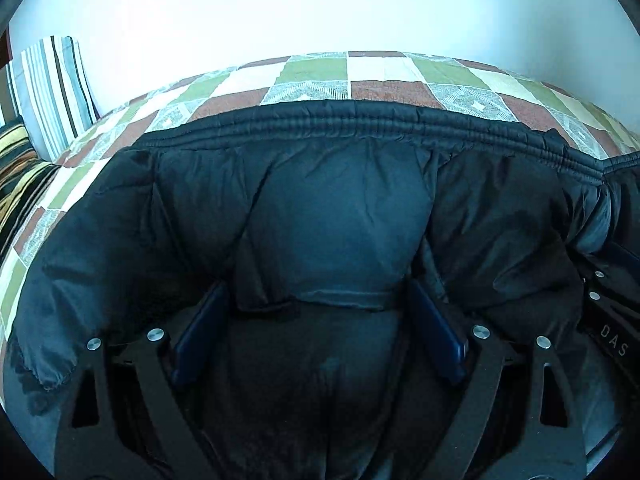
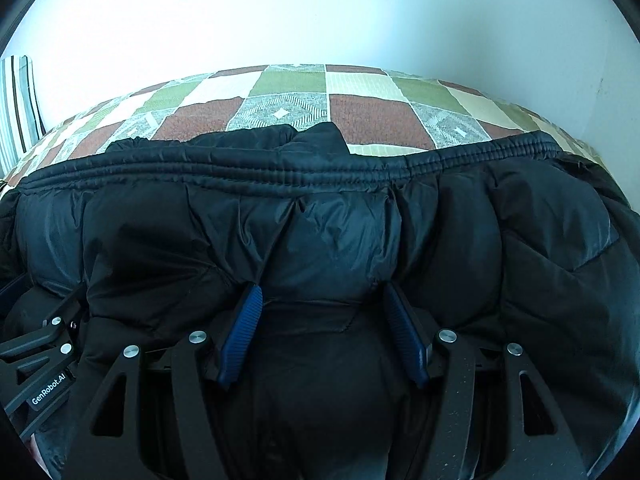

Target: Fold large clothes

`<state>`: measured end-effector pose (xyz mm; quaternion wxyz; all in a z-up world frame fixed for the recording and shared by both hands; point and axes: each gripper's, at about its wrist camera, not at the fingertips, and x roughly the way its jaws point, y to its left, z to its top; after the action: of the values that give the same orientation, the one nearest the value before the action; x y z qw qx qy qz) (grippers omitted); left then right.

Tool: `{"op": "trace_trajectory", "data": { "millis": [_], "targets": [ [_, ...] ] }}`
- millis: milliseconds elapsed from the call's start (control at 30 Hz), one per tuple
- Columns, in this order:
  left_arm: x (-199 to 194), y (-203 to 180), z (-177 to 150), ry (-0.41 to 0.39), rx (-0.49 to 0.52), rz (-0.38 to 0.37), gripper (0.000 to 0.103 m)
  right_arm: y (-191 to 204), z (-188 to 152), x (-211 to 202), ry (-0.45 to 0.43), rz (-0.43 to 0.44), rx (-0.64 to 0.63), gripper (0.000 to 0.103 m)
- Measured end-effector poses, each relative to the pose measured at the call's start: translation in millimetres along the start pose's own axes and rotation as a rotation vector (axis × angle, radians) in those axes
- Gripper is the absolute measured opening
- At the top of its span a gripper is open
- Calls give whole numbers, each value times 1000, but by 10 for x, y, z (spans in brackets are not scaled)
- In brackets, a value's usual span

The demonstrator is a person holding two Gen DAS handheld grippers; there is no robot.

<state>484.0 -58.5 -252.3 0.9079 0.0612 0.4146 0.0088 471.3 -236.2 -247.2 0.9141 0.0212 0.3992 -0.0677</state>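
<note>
A black puffer jacket (image 1: 332,208) lies on a bed, its elastic hem (image 1: 360,120) along the far side. My left gripper (image 1: 320,300) is shut on a thick fold of the jacket, bulging between its blue pads (image 1: 436,320). In the right wrist view the same jacket (image 2: 320,232) fills the frame. My right gripper (image 2: 322,304) is shut on another padded fold between its blue pads (image 2: 242,332). The left gripper's body (image 2: 36,360) shows at the right view's left edge, close beside. The right gripper's body (image 1: 612,320) shows at the left view's right edge.
The bed has a patchwork cover (image 1: 312,76) of green, brown and white squares; it also shows in the right wrist view (image 2: 360,104). A striped pillow (image 1: 52,92) leans on the white wall (image 1: 320,8) at the far left. A dark striped cushion (image 1: 16,176) lies below it.
</note>
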Motion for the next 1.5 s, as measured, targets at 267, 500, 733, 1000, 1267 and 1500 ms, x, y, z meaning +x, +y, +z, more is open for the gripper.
{"op": "trace_trajectory", "data": {
  "millis": [267,500,733,1000,1267,1500],
  "targets": [
    [32,13,4,9,-8,-15,90,12,8,17,2,-4,-3,63],
    [56,27,0,12,-17,-31,90,25,-1,28,-1,-6,-3,63],
    [-19,26,41,16,-13,-20,91,17,25,-21,4,-11,-6,63],
    [-369,271,128,50,2,-105,92,-104,101,-492,-24,46,-27,75],
    [-922,1163,-11,-48,-32,-4,99,-857,-24,-1223,-74,53,-39,82],
    [-842,1804,-307,64,-102,-128,99,-1624,-259,-1082,52,29,37,82]
  ]
}}
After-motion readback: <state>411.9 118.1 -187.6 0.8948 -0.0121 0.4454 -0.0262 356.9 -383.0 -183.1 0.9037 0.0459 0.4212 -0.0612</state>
